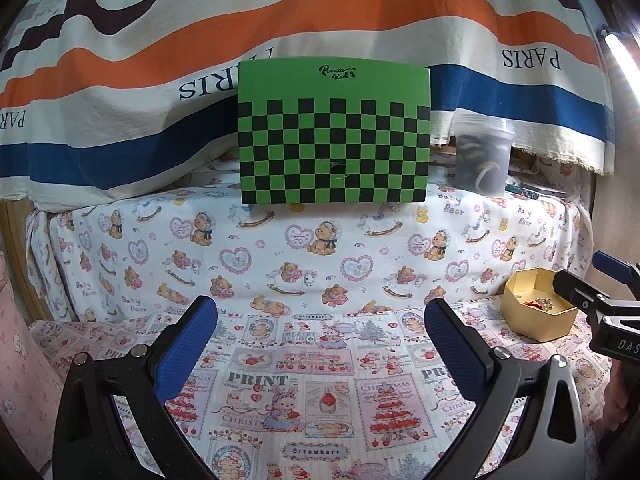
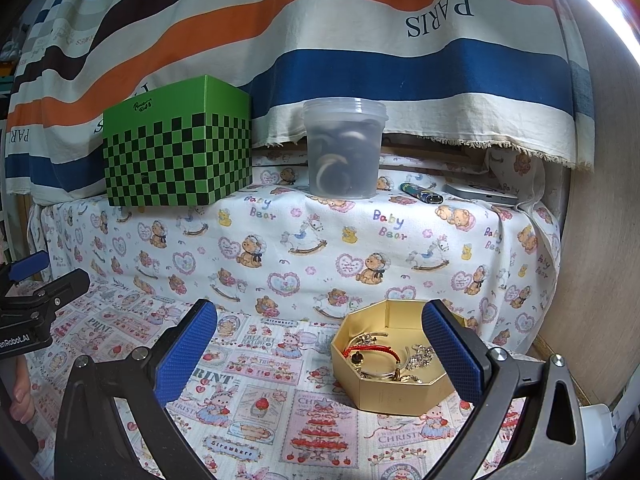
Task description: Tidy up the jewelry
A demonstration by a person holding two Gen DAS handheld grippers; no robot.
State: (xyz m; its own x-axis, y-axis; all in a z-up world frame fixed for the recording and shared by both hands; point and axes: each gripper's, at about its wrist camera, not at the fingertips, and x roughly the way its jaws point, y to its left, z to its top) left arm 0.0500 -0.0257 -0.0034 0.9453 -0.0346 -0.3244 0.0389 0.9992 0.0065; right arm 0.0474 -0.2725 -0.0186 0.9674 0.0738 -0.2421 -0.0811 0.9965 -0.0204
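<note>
**Both tongs open, jewelry waiting in the gold box**

A green checkered box (image 2: pixel 178 148) and a clear tub (image 2: pixel 344 148) stand upper centre on the raised ledge. Lower right, the gold octagonal box (image 2: pixel 394 394) holds the jewelry (image 2: pixel 384 354) (a tangle), just inside the right tongs (image 2: pixel 320 354). The left tongs (image 1: pixel 320 350) gape over bare cloth.

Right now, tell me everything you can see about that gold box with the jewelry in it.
The gold box is a low, eight-sided open tray, card-like with a matte gold finish, and no lid shows. It sits flat on the printed tablecloth, at the foot of the raised, cloth-covered ledge. Inside lie a red cord bracelet, silvery chains and bangles in a loose tangle. The right gripper hangs open, and its right finger overlaps the box's right edge in view; contact is unclear.
</note>
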